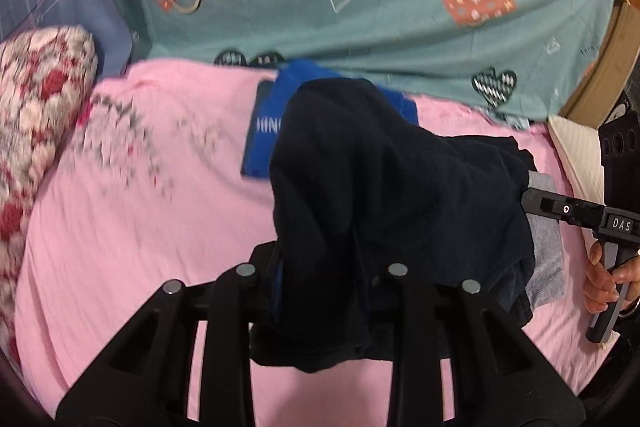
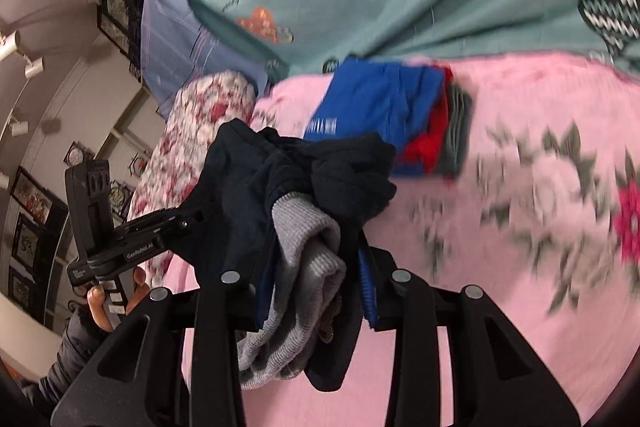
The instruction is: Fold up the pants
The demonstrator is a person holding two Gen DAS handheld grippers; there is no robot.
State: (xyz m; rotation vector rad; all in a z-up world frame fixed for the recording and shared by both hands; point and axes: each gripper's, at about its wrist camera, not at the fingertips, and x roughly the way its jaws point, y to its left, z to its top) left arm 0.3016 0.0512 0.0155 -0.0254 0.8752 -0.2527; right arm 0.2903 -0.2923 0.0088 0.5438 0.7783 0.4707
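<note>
Dark navy pants point(image 1: 392, 187), bunched, grey ribbed cuff point(image 2: 308, 267), above pink sheet

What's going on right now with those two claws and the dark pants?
Left gripper and right gripper both clamped on the dark pants, bunched above the pink bedspread. Grey ribbed waistband showing. Folded clothes stack behind, clear.

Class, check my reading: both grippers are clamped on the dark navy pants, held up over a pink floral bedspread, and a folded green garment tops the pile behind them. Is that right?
One detail is wrong: the garment topping the pile is blue, not green, as the right wrist view shows. The rest holds: the left gripper and the right gripper both clamp the dark navy pants over the pink floral bedspread.
</note>
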